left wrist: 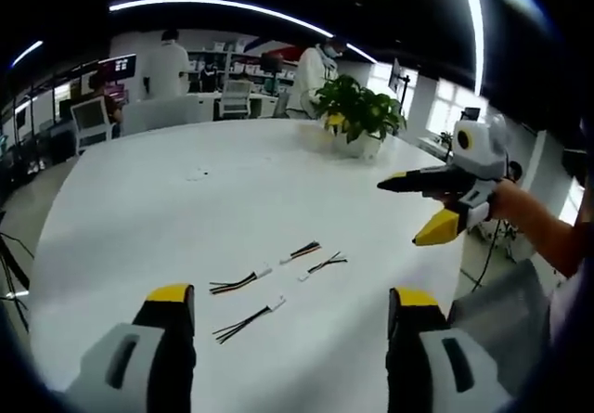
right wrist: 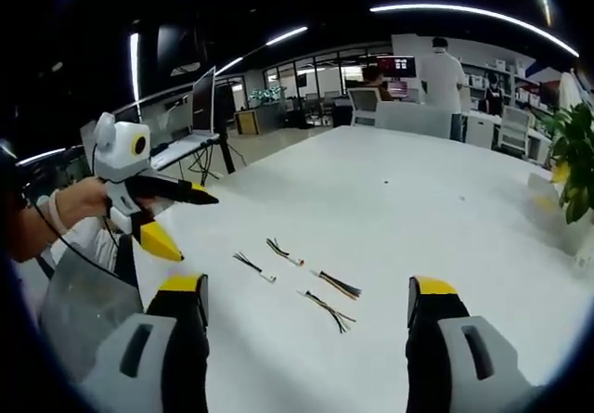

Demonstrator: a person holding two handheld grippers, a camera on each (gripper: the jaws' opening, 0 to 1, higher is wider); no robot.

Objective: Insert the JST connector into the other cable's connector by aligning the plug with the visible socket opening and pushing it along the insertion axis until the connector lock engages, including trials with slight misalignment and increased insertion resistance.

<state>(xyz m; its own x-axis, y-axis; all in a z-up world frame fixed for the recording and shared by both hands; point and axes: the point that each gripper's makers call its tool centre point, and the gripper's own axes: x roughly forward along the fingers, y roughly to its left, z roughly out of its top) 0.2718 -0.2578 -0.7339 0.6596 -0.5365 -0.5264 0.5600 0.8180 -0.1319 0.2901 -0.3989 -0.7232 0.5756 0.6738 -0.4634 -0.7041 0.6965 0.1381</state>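
Both grippers, left (left wrist: 290, 313) & right (right wrist: 306, 303), hover w/ jaws wide over four cables (left wrist: 276, 288) on table (left wrist: 186, 209), nothing gripped yet, prob. sizing up a pick.

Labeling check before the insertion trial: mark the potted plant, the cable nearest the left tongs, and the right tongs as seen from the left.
potted plant (left wrist: 357, 109), left gripper view, on its leaves.
nearest cable (left wrist: 243, 321), left gripper view, mid-wires.
right tongs (left wrist: 408, 211), left gripper view, between its tips.
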